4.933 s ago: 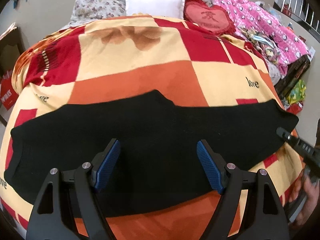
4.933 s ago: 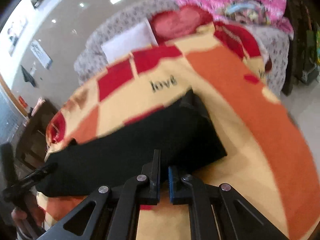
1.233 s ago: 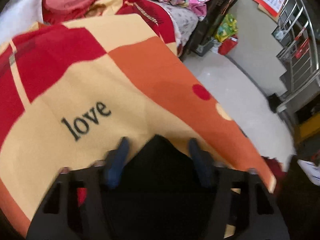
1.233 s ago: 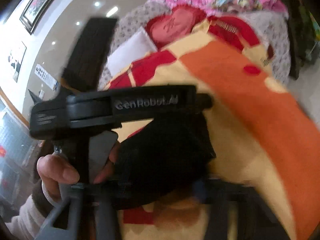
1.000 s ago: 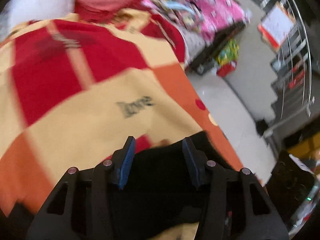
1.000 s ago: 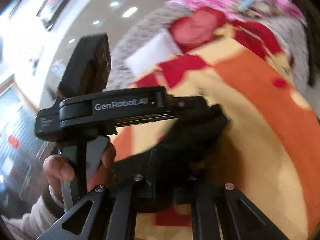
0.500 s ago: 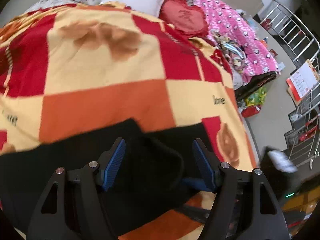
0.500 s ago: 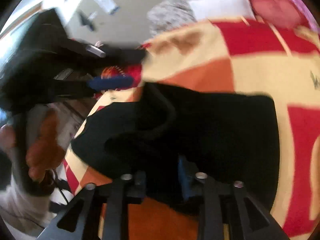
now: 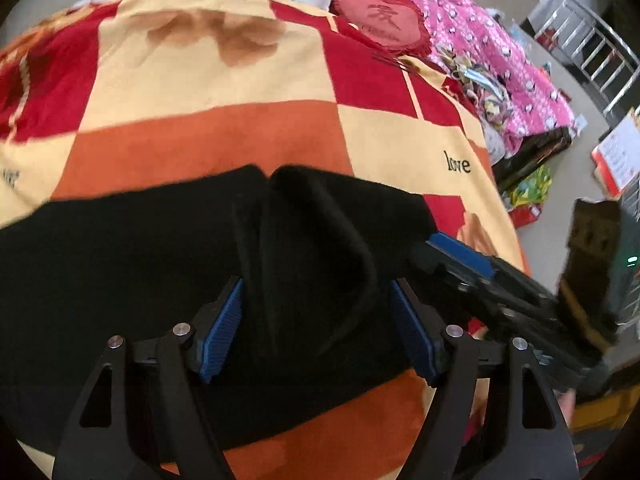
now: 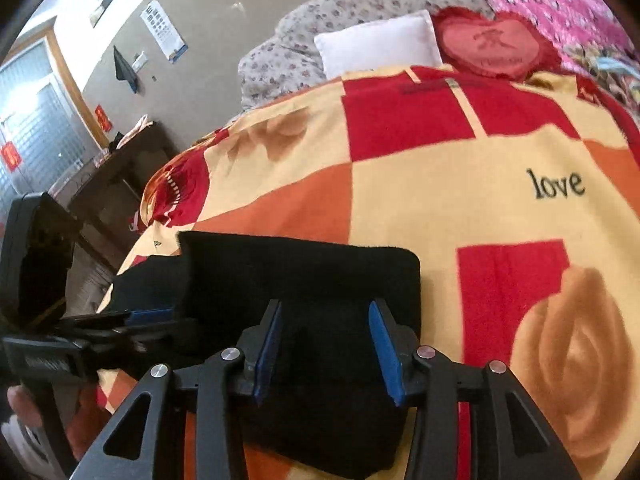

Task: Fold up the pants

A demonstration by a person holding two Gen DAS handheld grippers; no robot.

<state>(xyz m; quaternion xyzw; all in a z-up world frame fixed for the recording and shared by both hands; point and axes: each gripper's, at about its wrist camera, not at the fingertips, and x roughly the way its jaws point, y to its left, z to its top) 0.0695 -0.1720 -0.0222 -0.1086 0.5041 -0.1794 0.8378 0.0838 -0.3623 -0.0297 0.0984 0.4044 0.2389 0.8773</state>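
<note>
Both grippers, left [image 9: 316,326] and right [image 10: 326,344], spread wide and gripping nothing, poised low over black pants [image 9: 168,264] lying doubled over on the blanket [image 9: 224,136], with a raised loop of cloth between the left pads likely to snag and undo the fold.

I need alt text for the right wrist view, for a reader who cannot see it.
The open right tool sits over black pants folded on a red, orange and yellow blanket. The left tool reaches in from the left; a white pillow lies behind.
</note>
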